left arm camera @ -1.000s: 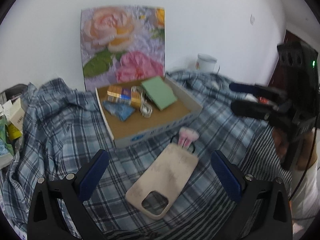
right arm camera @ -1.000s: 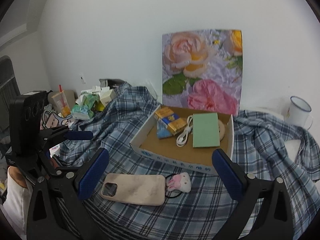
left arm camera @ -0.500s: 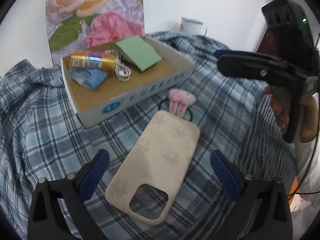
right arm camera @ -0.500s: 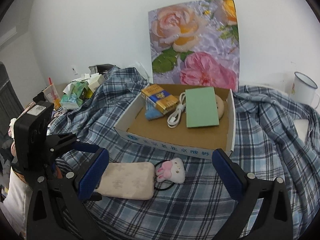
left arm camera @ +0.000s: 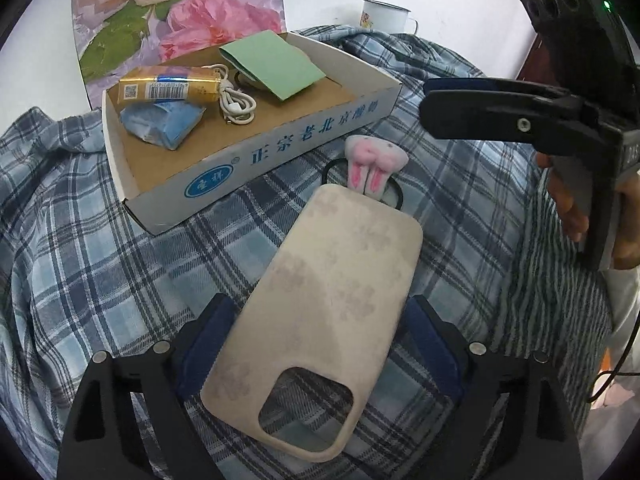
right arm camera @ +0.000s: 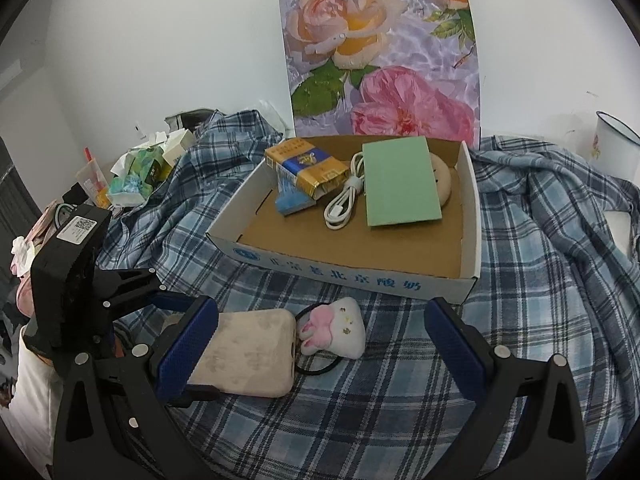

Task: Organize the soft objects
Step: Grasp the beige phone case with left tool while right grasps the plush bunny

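Note:
A beige soft phone case (left arm camera: 332, 300) lies on the plaid cloth, its camera cut-out toward me. My left gripper (left arm camera: 320, 344) straddles its near half. The jaws are closing, with each blue pad close beside a long edge and no clear press on it. A white and pink bunny hair tie (right arm camera: 340, 332) lies at the case's far end. My right gripper (right arm camera: 322, 344) stands open just in front of the bunny, with nothing held. In the left wrist view the right gripper (left arm camera: 426, 104) hovers at the right, a hand on its handle.
A shallow cardboard box (right arm camera: 344, 276) behind the bunny holds a green card (right arm camera: 400, 184), a cigarette pack (right arm camera: 308, 164), a blue packet and a white cable (right arm camera: 344, 204). A flower picture (right arm camera: 380, 52) leans on the wall. An enamel mug (left arm camera: 386, 16) stands far right and clutter (right arm camera: 136, 176) far left.
Both grippers have sunk toward the cloth and tipped downward. The left one has come down around the phone case and its jaws have narrowed. The right one has drawn nearer the bunny.

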`<state>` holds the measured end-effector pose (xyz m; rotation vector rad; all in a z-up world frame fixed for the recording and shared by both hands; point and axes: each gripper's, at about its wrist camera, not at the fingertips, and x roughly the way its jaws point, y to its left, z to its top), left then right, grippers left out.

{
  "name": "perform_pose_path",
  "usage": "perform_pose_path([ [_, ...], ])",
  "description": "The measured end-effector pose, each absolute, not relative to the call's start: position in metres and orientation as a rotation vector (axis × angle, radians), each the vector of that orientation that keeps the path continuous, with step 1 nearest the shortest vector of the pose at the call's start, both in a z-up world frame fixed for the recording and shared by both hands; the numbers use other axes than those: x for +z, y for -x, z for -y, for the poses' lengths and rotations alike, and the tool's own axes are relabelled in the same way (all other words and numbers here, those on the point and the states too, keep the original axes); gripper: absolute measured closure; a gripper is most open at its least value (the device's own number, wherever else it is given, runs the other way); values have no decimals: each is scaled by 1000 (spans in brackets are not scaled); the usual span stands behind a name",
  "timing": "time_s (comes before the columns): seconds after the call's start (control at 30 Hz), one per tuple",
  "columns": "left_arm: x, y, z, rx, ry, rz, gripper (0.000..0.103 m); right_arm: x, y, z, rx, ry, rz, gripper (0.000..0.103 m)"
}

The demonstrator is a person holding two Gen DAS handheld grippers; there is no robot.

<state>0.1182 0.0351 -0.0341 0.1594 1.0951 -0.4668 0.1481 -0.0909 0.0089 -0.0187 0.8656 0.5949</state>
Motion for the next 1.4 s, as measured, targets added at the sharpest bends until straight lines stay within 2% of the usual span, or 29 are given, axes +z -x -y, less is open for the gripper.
perform_pose_path([
  [0.27, -40, -116, -24, -443, -243, -1079, 13, -6, -153, 82, 594, 80, -898, 1],
  [0.5, -39, -113, -25, -442, -233, -1053, 19, -23, -157, 68, 546, 187, -919, 23],
  [0.73, -36, -110, -29, -442, -208, -1042, 20, -36, -160, 65, 538, 208, -946, 35],
  [0.77, -36, -110, -27, -439, -215, -1041, 20, -36, -161, 66, 544, 205, -946, 43],
  [0.8, -36, -109, -27, -436, -219, -1037, 21, -35, -160, 66, 554, 198, -943, 60],
  [0.83, -35, -109, -27, -434, -219, -1032, 22, -35, -160, 67, 563, 189, -937, 71],
  [1.1, -27, -108, -36, -426, -175, -989, 25, -29, -155, 72, 546, 170, -892, 73],
  [1.17, -22, -105, -38, -422, -173, -968, 30, -24, -151, 74, 537, 169, -865, 73],
  [1.2, -19, -104, -39, -439, -158, -961, 60, -22, -151, 74, 533, 170, -854, 73],
  [1.27, -12, -104, -44, -431, -120, -944, 65, -19, -149, 75, 531, 170, -837, 73],
  [1.4, -17, -108, -44, -405, -124, -977, 63, -15, -147, 74, 535, 176, -814, 73],
])
